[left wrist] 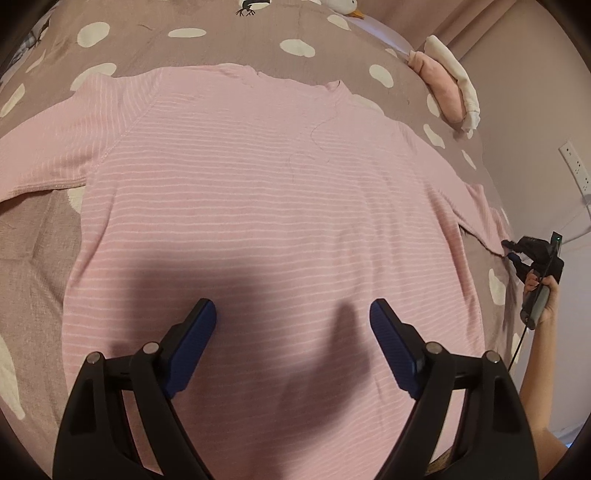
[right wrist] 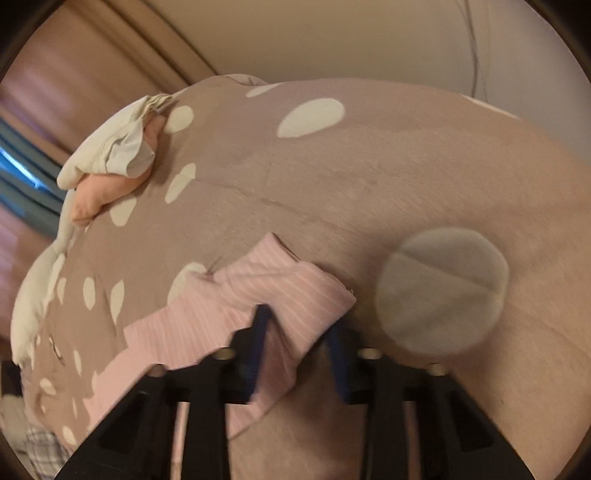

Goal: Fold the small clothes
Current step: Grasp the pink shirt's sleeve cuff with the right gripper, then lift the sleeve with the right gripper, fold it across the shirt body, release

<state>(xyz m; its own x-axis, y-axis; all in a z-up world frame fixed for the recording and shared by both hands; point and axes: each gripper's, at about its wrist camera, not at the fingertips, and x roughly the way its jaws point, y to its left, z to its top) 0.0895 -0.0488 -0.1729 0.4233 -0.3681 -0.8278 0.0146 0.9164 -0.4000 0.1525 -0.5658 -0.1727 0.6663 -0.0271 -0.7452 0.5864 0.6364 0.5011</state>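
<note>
A pink shirt with thin white stripes (left wrist: pixel 258 192) lies spread flat on the bed, neckline at the far side and both sleeves out to the sides. My left gripper (left wrist: pixel 293 314) hovers open over the shirt's lower body, nothing between its blue pads. At the right edge of the left wrist view, a hand (left wrist: pixel 543 299) holds my right gripper (left wrist: pixel 511 249) at the tip of the shirt's right sleeve. In the blurred right wrist view the bunched sleeve (right wrist: pixel 258 284) fills the narrow gap of my right gripper (right wrist: pixel 297 325), and both pads press on it.
The bedspread (left wrist: pixel 221 48) is mauve with white dots. A small pile of folded pink and white clothes (left wrist: pixel 448 92) (right wrist: pixel 110 158) sits near the bed's far right edge. A plush toy (left wrist: pixel 345 5) lies at the far end. The wall carries a socket (left wrist: pixel 574 166).
</note>
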